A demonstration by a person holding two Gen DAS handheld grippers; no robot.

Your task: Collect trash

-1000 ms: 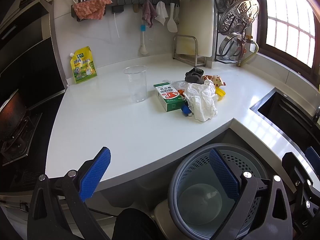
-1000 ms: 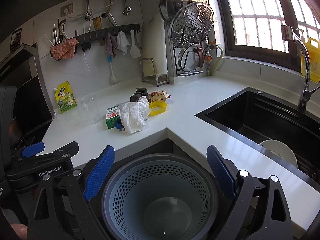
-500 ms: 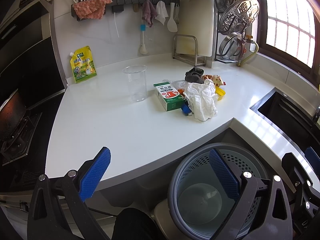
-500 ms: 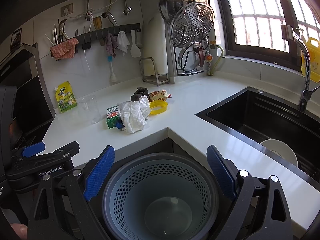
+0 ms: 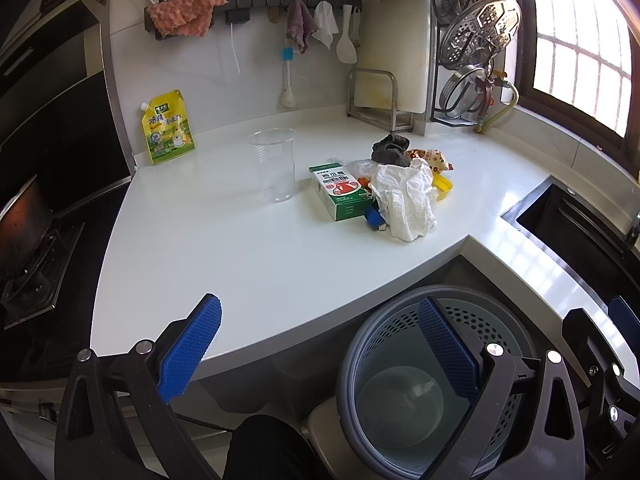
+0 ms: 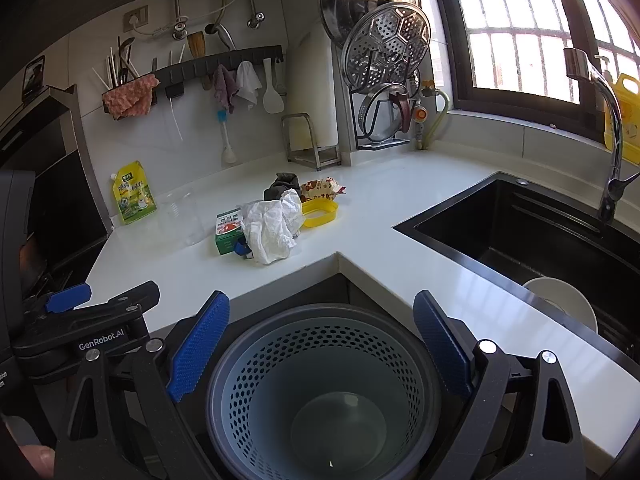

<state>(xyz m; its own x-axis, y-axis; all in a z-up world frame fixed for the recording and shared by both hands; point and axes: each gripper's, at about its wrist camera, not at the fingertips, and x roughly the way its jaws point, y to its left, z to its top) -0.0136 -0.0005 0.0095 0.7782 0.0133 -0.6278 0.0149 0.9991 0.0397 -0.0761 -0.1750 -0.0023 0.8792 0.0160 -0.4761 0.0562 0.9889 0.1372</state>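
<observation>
A heap of trash lies on the white counter (image 5: 224, 248): a crumpled white paper (image 5: 406, 200) (image 6: 270, 226), a green and white carton (image 5: 338, 190) (image 6: 228, 226), a dark rag (image 5: 390, 148) (image 6: 282, 184), a snack wrapper (image 5: 430, 158) (image 6: 320, 188) and a yellow lid (image 6: 320, 212). A grey perforated bin (image 5: 404, 380) (image 6: 320, 380) stands below the counter corner with nothing in it. My left gripper (image 5: 320, 352) hovers open over the counter's front edge. My right gripper (image 6: 322, 354) hangs open above the bin. Neither holds anything.
A clear plastic cup (image 5: 276, 164) stands left of the heap. A yellow pouch (image 5: 166, 126) leans on the back wall. A black sink (image 6: 532, 232) with a white bowl (image 6: 560, 304) lies at the right. A stove (image 5: 28, 248) is at the left.
</observation>
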